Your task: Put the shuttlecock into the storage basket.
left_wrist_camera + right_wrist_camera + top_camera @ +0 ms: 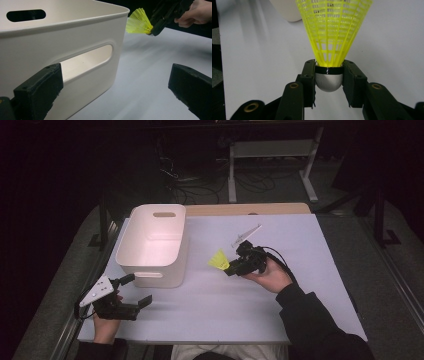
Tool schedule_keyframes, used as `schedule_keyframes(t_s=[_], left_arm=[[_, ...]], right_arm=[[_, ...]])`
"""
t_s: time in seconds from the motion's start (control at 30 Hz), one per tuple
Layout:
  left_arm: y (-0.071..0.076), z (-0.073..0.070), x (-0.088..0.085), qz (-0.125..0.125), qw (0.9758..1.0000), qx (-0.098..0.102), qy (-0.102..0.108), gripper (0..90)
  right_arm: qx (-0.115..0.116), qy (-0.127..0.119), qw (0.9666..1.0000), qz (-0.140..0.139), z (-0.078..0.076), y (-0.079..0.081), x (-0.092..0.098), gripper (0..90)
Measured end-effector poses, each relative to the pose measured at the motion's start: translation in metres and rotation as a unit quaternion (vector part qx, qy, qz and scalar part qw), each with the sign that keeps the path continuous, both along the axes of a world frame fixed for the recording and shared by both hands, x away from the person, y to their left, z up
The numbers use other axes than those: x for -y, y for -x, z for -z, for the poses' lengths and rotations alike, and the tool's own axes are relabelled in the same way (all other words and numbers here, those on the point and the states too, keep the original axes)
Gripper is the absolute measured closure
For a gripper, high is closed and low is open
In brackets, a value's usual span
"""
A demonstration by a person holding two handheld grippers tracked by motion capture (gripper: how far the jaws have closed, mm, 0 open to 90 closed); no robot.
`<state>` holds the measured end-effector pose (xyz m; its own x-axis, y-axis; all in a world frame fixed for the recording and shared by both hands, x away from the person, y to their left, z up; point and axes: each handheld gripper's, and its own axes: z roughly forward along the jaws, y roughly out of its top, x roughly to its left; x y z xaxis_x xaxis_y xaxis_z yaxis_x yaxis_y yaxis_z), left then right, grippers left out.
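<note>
The right tool is clamping a yellow plastic shuttlecock by its rounded silvery cork base, one jaw on each side just under the black band, with the mesh skirt fanning away from the jaws. In the high view the shuttlecock is hanging above the white counter, just beside the near right corner of the white storage bin and not yet over its rim. It is looking very light, and the skirt is thin, springy lattice that would likely crush or slip if squeezed — so the firm base is the sensible place to be gripping it. The left tool is resting with its jaws well apart and nothing between them, pointing at the bin's near wall with its handle slot. The bin's floor is partly hidden behind that wall, and the room beyond the counter is too dark to be making out.
</note>
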<state>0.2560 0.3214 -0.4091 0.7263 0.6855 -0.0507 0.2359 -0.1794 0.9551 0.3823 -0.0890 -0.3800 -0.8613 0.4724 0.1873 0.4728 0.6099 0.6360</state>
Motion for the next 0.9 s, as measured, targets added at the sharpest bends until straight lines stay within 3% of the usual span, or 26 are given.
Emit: schedule_keyframes(t_s=[0.9], left_arm=[[0.000, 0.000, 0.000, 0.000, 1.0000, 0.000, 0.000, 0.0]], right_arm=[[0.030, -0.021, 0.9992, -0.013, -0.042, -0.004, -0.007, 63.2]])
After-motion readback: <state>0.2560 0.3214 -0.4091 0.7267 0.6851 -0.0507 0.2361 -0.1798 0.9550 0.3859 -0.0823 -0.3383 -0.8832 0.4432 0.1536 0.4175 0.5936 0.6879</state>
